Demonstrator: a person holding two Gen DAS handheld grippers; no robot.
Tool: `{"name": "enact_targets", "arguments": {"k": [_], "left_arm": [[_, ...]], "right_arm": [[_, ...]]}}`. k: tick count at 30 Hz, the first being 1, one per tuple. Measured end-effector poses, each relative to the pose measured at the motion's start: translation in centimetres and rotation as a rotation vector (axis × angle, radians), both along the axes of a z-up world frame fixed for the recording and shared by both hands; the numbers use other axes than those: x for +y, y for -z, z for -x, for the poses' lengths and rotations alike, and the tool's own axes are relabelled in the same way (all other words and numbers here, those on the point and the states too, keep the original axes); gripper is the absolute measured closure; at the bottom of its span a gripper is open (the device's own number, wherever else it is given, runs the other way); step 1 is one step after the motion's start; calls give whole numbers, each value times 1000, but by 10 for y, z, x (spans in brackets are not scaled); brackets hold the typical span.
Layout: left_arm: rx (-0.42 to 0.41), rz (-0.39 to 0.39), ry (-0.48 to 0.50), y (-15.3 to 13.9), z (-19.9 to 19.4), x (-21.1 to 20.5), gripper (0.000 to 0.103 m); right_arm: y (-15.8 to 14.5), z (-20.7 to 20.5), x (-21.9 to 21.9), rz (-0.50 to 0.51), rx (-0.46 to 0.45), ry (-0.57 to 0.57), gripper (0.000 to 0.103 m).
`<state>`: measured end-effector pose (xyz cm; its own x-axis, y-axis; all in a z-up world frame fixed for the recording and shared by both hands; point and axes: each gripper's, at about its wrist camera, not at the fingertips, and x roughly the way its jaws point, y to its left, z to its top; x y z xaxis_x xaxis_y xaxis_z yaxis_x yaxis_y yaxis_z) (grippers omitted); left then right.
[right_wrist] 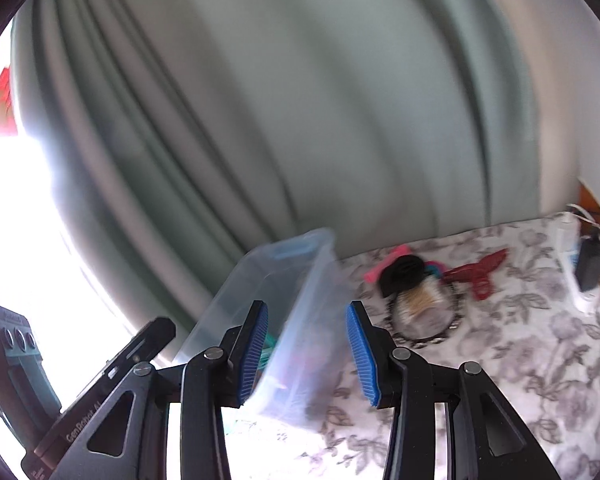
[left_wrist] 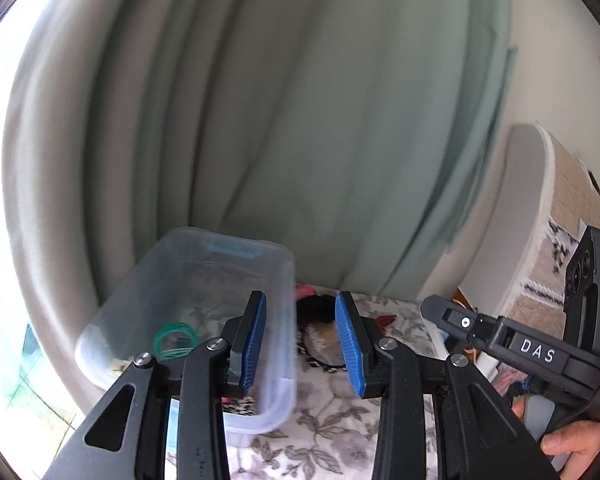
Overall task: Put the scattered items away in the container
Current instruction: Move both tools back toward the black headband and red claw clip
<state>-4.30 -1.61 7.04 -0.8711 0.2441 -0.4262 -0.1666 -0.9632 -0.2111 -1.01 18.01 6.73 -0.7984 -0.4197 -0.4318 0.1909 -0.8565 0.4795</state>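
Blur hampers us, but we see the left gripper and right gripper spread, neither seemingly pinching the clear rectangular plastic container between them.

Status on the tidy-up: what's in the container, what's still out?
Done: green rubber bands lie in the clear container; other contents are blurred. In hand: nothing; the left gripper and right gripper both look empty, jaws apart. Left: a red clip, a black item, pink pieces and a round beaded thing sit on the floral cloth.
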Motion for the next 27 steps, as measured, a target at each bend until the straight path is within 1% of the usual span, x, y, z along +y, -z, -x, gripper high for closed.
{"name": "enact_targets", "arguments": {"k": [1, 4, 6, 8, 11, 12, 14, 15, 17, 22, 27], "left_arm": [[-5, 11, 23, 2, 3, 10, 66], [-29, 41, 83, 3, -2, 37, 66], [-59, 68, 127, 15, 6, 57, 66], [-90, 97, 167, 22, 3, 75, 66], [-140, 134, 189, 38, 9, 92, 66], [-164, 142, 189, 46, 16, 99, 66], [-201, 143, 176, 45, 5, 102, 66], [-216, 143, 163, 48, 5, 103, 59], [-245, 144, 129, 60, 14, 107, 51], [-337, 151, 70, 107, 67, 117, 51], [-387, 175, 8, 138, 109, 115, 51]], "right_arm": [[1, -2, 8, 4, 0, 15, 56], [12, -4, 37, 6, -22, 77, 55], [20, -3, 54, 24, -43, 115, 55], [30, -1, 71, 51, -63, 149, 55], [47, 6, 89, 72, -96, 183, 55], [52, 7, 94, 79, -107, 190, 55], [65, 11, 103, 85, -133, 204, 55], [71, 14, 108, 82, -149, 211, 55], [85, 20, 115, 75, -185, 219, 55], [111, 39, 115, 24, -250, 199, 55], [142, 64, 113, -5, -309, 172, 55]]}}
